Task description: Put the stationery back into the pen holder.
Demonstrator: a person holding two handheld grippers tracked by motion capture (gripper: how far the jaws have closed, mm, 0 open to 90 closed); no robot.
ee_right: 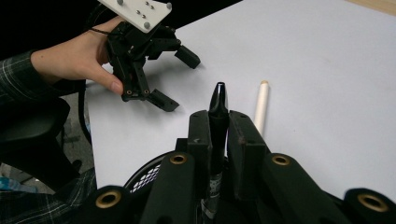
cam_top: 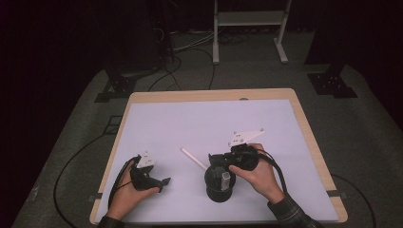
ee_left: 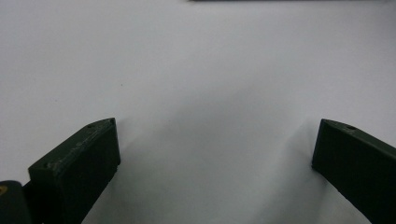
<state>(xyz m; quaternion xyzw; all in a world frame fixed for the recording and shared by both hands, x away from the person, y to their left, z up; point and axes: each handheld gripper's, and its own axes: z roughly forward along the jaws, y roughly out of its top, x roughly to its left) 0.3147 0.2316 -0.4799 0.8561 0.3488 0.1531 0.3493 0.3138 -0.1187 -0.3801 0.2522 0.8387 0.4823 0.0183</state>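
Pen [ee_right: 217,122] upright, tip up

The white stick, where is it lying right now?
In the high view the white stick lies flat on the white mat, just left of the right gripper and the black mesh cup, apart from both.

L gripper [cam_top: 161,183] jaws wide apart; R gripper [ee_right: 219,135] jaws clamped

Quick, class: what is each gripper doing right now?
Left gripper: open, holding nothing.
Right gripper: shut on a black pen, above a black mesh cup.
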